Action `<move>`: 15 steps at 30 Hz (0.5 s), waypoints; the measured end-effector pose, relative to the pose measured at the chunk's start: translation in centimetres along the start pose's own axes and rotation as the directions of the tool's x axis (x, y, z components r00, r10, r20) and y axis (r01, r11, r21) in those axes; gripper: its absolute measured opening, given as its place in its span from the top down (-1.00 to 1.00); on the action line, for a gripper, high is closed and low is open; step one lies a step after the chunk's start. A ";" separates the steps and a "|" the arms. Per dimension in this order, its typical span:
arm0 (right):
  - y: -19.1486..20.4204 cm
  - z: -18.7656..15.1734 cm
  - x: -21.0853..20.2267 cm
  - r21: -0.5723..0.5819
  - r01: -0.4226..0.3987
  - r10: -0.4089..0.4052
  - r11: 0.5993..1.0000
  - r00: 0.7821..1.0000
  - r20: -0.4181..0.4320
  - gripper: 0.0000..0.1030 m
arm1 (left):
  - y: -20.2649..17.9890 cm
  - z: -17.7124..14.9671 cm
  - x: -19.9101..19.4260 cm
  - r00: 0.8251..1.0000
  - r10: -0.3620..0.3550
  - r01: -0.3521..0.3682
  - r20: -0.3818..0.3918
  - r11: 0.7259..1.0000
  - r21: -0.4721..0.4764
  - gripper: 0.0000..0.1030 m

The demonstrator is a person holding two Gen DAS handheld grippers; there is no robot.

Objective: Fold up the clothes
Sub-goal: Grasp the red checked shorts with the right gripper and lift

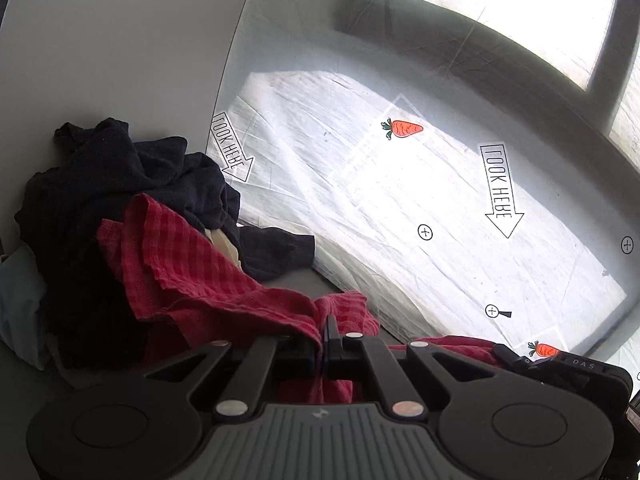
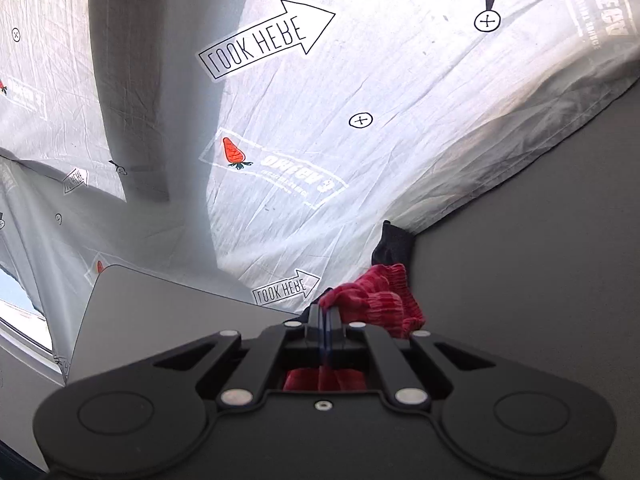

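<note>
A red checked cloth (image 1: 192, 264) lies over a pile of dark clothes (image 1: 100, 184) on the grey table at the left. My left gripper (image 1: 330, 328) is shut on an edge of the red cloth, which runs on to the right under the other gripper's body (image 1: 576, 368). In the right wrist view my right gripper (image 2: 326, 314) is shut on a bunched part of the same red cloth (image 2: 380, 296). A bit of dark garment (image 2: 394, 244) shows behind it.
A white printed sheet with carrots and "LOOK HERE" arrows (image 1: 400, 200) hangs beyond the table edge, sunlit, also in the right wrist view (image 2: 320, 140). A pale blue garment (image 1: 16, 300) lies at the far left. A grey table corner (image 2: 160, 312) shows at left.
</note>
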State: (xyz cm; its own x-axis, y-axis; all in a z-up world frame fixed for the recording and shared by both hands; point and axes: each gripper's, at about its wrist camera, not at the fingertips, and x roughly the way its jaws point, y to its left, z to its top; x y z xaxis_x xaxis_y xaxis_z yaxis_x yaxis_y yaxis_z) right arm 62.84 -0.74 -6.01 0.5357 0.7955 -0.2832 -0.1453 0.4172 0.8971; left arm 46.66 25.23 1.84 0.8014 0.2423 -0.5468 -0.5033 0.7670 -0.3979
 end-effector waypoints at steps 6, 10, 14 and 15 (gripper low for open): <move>-8.6 2.5 -24.5 0.049 0.229 -0.233 0.972 0.920 0.316 0.97 | -6.6 -18.4 -7.0 0.941 -0.185 0.205 -0.283 0.978 0.043 0.93; -13.2 1.1 -40.6 0.139 0.368 -0.389 0.919 0.799 0.459 0.97 | -7.8 -27.6 -11.7 0.875 -0.222 0.264 -0.430 0.964 0.040 0.93; -17.2 -1.8 -50.4 0.181 0.578 -0.590 0.796 0.672 0.448 0.95 | -7.9 -31.9 -14.6 0.860 -0.144 0.210 -0.490 0.974 0.082 0.91; -18.5 -2.7 -51.6 0.198 0.623 -0.642 0.757 0.650 0.407 0.92 | -7.6 -32.8 -14.7 0.851 -0.118 0.183 -0.512 0.980 0.078 0.89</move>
State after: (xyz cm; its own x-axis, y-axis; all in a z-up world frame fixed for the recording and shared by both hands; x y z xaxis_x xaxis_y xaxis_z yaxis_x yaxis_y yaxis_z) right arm 35.65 -48.36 -8.89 0.7799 0.0702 -0.6219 0.3889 0.7242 0.5694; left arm 28.08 -3.63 -11.27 0.5762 -0.1885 -0.7953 -0.3216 0.8423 -0.4326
